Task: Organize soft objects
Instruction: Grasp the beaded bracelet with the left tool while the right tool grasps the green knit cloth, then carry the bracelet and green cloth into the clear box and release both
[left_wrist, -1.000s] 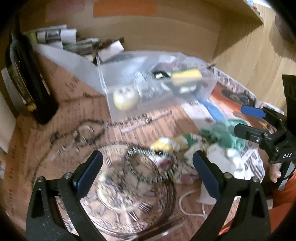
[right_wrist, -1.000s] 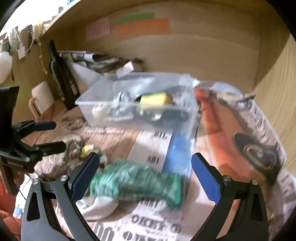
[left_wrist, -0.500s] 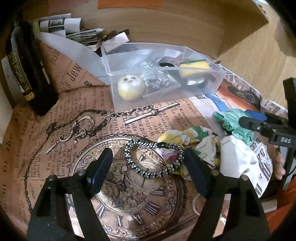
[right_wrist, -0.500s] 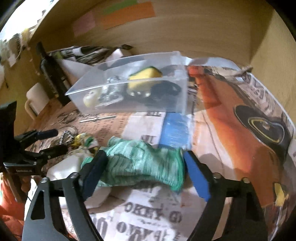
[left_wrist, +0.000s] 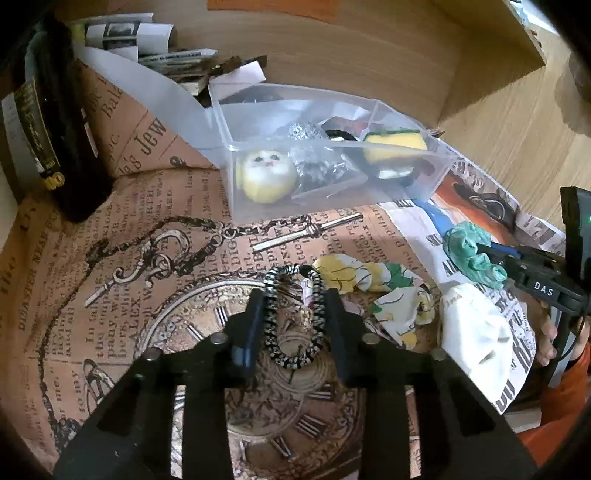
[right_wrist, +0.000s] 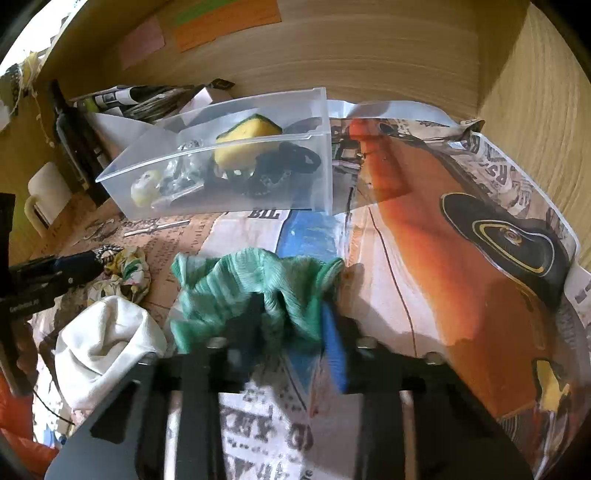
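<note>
Left wrist view: the left gripper (left_wrist: 295, 314) sits low centre of frame, its two black fingers (left_wrist: 255, 317) pressed in against the sides of a black-and-white braided elastic band (left_wrist: 293, 317). The band is squeezed into a narrow loop between them and lies on the brown clock-print paper (left_wrist: 147, 295).

Just right of the band lies a yellow-and-green floral fabric scrunchie (left_wrist: 373, 284), and further right a white crumpled cloth (left_wrist: 476, 328).

Upper centre: a clear plastic bin (left_wrist: 325, 147) holds a round yellow plush face (left_wrist: 267, 173), a yellow sponge (left_wrist: 395, 144) and dark items I cannot identify.

Right wrist view: the right gripper (right_wrist: 291, 325) is at lower centre, clamped on a green ribbed fabric scrunchie (right_wrist: 251, 288). The fabric bunches up over the fingers; the blue pad (right_wrist: 334, 343) shows on the right side. The scrunchie sits over newsprint (right_wrist: 258, 428), below the bin in frame.
</note>
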